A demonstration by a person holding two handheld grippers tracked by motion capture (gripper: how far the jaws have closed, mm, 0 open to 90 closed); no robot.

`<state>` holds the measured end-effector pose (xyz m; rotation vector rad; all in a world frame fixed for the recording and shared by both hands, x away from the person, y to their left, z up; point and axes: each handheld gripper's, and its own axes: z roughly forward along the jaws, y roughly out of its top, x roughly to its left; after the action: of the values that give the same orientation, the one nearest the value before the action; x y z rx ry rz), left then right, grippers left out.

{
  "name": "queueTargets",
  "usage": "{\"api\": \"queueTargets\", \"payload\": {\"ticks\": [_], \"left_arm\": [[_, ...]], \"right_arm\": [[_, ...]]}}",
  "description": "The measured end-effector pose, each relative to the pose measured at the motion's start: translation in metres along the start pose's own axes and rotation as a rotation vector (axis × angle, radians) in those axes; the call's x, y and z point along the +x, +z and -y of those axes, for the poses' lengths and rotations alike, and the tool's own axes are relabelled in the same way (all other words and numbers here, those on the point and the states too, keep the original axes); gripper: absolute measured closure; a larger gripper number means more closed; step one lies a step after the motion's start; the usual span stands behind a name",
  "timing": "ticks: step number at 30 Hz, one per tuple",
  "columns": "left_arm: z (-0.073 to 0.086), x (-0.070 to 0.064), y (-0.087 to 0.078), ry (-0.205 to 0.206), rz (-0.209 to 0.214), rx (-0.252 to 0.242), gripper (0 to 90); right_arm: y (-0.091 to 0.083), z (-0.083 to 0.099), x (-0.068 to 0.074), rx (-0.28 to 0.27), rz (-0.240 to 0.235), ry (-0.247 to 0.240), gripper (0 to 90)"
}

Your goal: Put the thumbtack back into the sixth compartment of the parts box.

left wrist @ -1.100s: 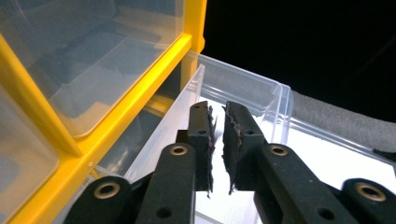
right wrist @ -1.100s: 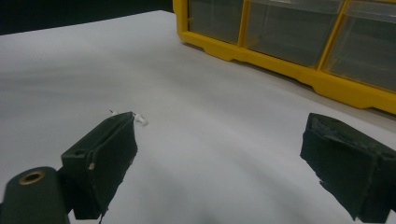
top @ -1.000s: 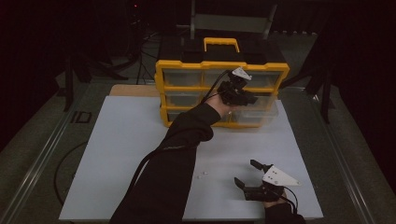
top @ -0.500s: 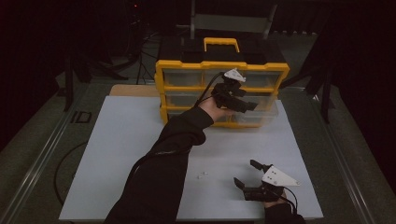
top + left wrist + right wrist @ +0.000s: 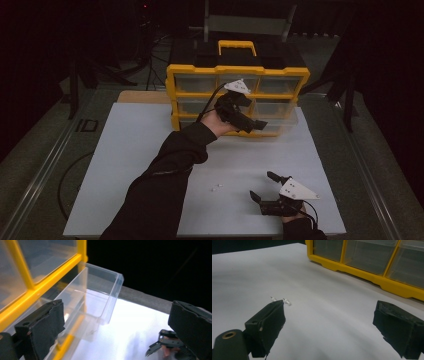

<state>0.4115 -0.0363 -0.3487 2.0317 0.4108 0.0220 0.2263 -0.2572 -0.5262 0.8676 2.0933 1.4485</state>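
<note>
- Hand-held gripper on our left, jaws wide apart, hangs at the front of the yellow drawer cabinet, beside the clear drawer that sticks out of the bottom row at the cabinet's right end.
- From the left gripper view we see the drawer between the two black jaws but touching neither; its long axis runs out from the cabinet face toward our side of the counter.
- Our right hand-held gripper rests low near the front edge of the white counter, jaws likewise apart and holding nothing.
- Two small white pins lie together on the counter, just ahead of the right gripper's near jaw in its own view, and well apart from the drawer.
- We judge the pins nearer the right hand and the drawer nearer the left: the drawer lies forward of the pins, toward the cabinet.
- Whether the drawer holds anything we cannot tell; its clear walls look bare.
</note>
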Motion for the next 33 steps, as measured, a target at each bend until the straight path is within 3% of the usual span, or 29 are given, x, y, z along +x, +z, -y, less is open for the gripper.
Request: {"api": "queueTargets", "payload": {"ticks": [12, 19, 33], "left_arm": [[0.024, -0.004, -0.015, -0.013, 0.015, 0.019, 1.3], [0.035, -0.007, -0.021, -0.005, 0.001, 0.028, 0.6], [0.075, -0.013, -0.033, -0.008, 0.026, 0.051, 0.3]], "right_arm": [[0.001, 0.0, 0.002, 0.006, -0.004, -0.007, 10.0], [0.002, 0.0, 0.002, 0.01, -0.006, -0.008, 10.0], [0.002, 0.0, 0.003, 0.01, -0.005, -0.015, 10.0]]}}
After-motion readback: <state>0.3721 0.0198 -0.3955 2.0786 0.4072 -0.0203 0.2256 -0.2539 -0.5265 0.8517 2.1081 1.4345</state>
